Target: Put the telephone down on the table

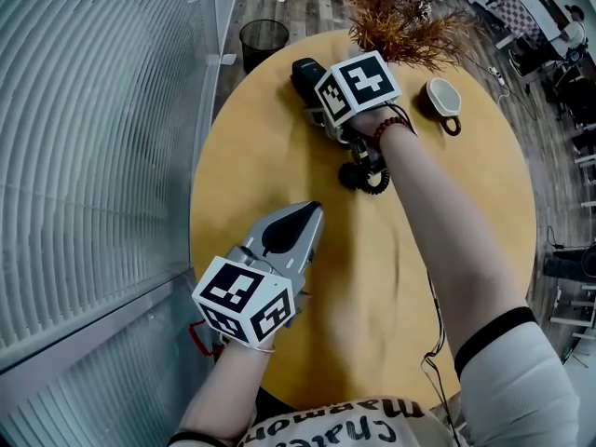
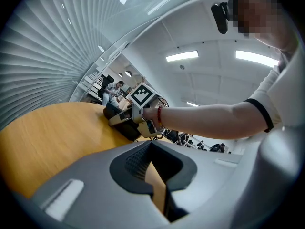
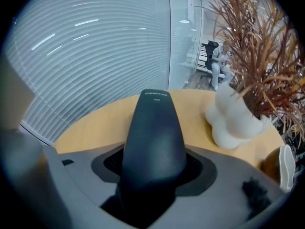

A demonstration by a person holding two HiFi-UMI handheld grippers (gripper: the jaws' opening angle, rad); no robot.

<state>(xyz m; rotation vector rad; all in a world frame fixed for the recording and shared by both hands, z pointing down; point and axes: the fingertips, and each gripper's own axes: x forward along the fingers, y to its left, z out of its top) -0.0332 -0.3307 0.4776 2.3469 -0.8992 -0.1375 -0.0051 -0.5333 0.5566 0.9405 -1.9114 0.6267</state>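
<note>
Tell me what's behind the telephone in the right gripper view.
Behind the telephone: bare table, then a ribbed glass wall; a white vase stands to its right. The table beneath is hidden by the telephone and the right hand-held gripper.

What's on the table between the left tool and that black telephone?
Nothing: in the head view the wooden table is bare between the left tool and the telephone. The coiled cord lies off to the right.
</note>
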